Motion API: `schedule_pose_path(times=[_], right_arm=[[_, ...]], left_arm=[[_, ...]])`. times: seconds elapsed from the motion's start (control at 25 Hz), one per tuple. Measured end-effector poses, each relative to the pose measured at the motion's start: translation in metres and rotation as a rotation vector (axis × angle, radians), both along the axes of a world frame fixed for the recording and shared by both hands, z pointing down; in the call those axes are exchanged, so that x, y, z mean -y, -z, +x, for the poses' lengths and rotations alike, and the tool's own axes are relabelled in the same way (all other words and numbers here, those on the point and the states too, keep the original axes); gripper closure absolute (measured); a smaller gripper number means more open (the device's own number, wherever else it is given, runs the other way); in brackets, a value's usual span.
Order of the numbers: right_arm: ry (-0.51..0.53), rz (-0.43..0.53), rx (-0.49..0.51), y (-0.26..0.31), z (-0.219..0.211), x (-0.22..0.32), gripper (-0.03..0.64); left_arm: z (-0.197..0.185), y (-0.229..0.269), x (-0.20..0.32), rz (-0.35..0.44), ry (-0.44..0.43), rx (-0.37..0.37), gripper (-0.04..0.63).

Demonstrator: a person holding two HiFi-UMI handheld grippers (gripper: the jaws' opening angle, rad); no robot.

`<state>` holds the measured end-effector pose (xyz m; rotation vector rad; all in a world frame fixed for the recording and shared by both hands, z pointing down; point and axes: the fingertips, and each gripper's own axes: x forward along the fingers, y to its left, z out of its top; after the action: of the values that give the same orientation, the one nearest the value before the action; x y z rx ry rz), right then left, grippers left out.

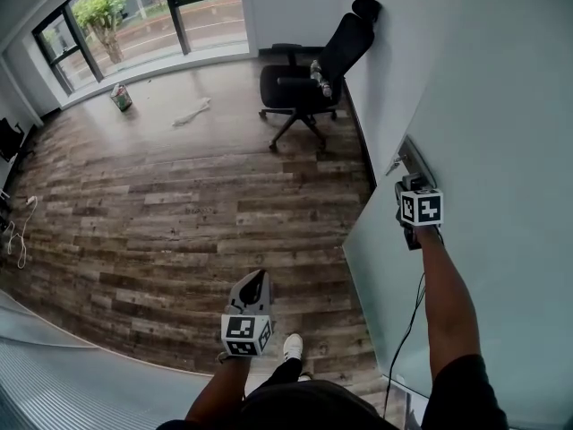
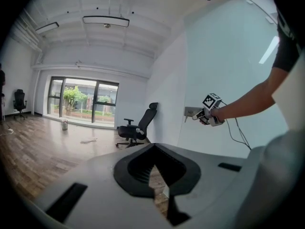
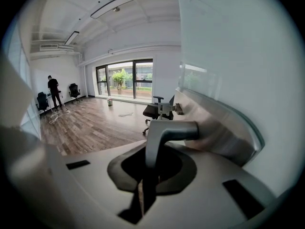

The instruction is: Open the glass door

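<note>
The frosted glass door (image 1: 501, 106) fills the right side of the head view. Its metal lever handle (image 1: 413, 159) sits at the door's left edge. My right gripper (image 1: 410, 184) is shut on that handle. In the right gripper view the handle (image 3: 164, 132) bends down between the jaws of the right gripper (image 3: 145, 175), with the glass door (image 3: 228, 56) close on the right. My left gripper (image 1: 254, 283) hangs in free air over the wood floor, shut with nothing in it. The left gripper view shows its own jaws closed to a slit, the left gripper (image 2: 155, 168) low in the frame, and the right gripper (image 2: 198, 116) at the handle.
A black office chair (image 1: 309, 74) stands against the white wall beyond the door. A small can (image 1: 120, 97) and a white rag (image 1: 191, 113) lie near the windows. A cable (image 1: 407, 330) hangs below my right arm. A person (image 3: 53, 92) stands far off.
</note>
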<state>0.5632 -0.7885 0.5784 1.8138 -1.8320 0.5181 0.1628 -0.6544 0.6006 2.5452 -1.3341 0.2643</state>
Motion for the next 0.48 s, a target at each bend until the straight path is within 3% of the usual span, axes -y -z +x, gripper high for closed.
schedule_pose_path(times=[0.32,0.48], right_arm=[[-0.019,-0.163,-0.14,0.003,0.004,-0.011,0.577],[-0.002,-0.226,-0.209,0.016,0.002,-0.022,0.529]], left_arm=[[-0.001,0.015,0.0,0.035,0.018,-0.012,0.592],[-0.007,0.028,-0.009,0.052,0.031,-0.014,0.592]])
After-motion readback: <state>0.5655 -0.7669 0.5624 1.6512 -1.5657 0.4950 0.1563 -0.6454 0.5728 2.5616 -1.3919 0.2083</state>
